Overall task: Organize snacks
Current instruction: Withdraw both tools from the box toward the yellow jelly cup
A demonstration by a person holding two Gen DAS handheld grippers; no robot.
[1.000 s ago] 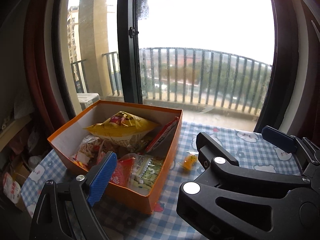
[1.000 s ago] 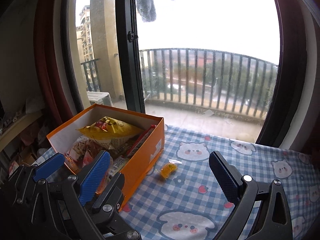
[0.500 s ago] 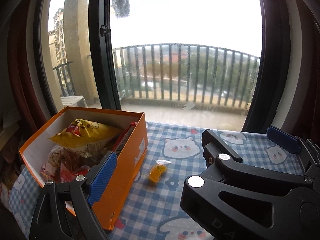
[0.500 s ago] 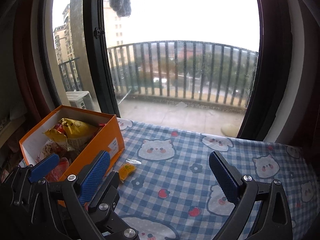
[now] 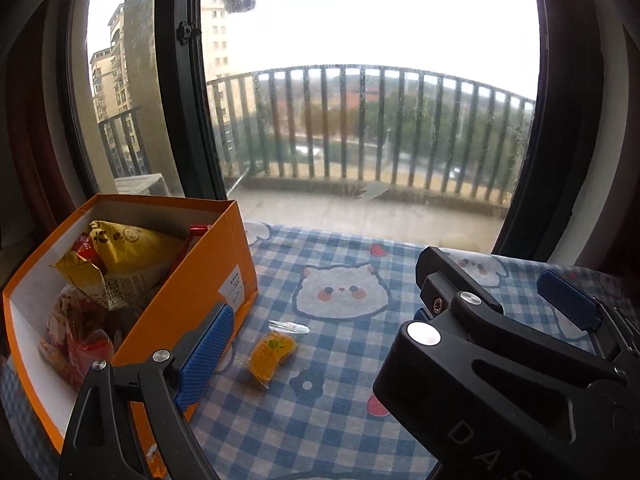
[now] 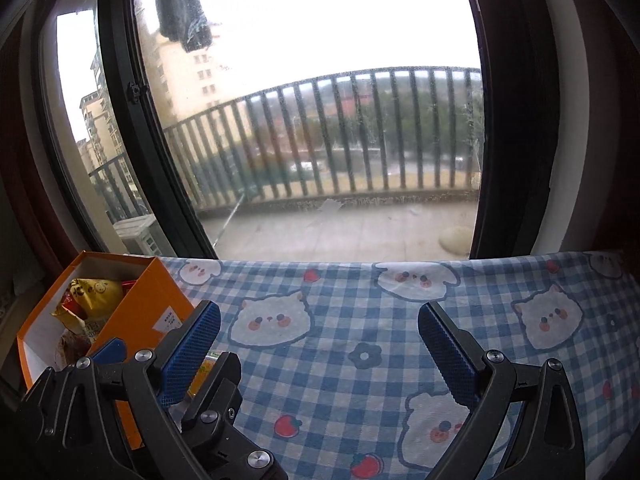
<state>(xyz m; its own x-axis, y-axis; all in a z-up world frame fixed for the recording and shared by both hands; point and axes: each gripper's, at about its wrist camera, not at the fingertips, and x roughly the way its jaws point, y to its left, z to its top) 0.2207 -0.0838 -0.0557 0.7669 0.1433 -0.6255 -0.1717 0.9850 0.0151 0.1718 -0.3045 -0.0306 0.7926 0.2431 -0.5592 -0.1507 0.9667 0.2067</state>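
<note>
An orange cardboard box (image 5: 200,280) stands at the left on the checked tablecloth (image 5: 340,420). It holds a yellow snack bag (image 5: 128,248) and red packets (image 5: 88,352). A small orange wrapped candy (image 5: 272,354) lies on the cloth just right of the box. My left gripper (image 5: 320,336) is open above the cloth with the candy ahead, near its left pad (image 5: 204,356); its right finger is hidden behind the right gripper's black body (image 5: 480,360). My right gripper (image 6: 320,320) is open and empty over bare cloth. Here the box (image 6: 144,312) sits far left and only a sliver of the candy (image 6: 204,372) shows.
A large window (image 5: 360,120) with a dark frame and a balcony railing runs right behind the table's far edge (image 6: 360,260). Dark red curtains flank it on both sides. The two grippers are close together and overlap in both views.
Both grippers have moved right and a little lower. The box has slid toward the left edge of both views, the candy is nearer the left gripper, and the right view has rolled.
</note>
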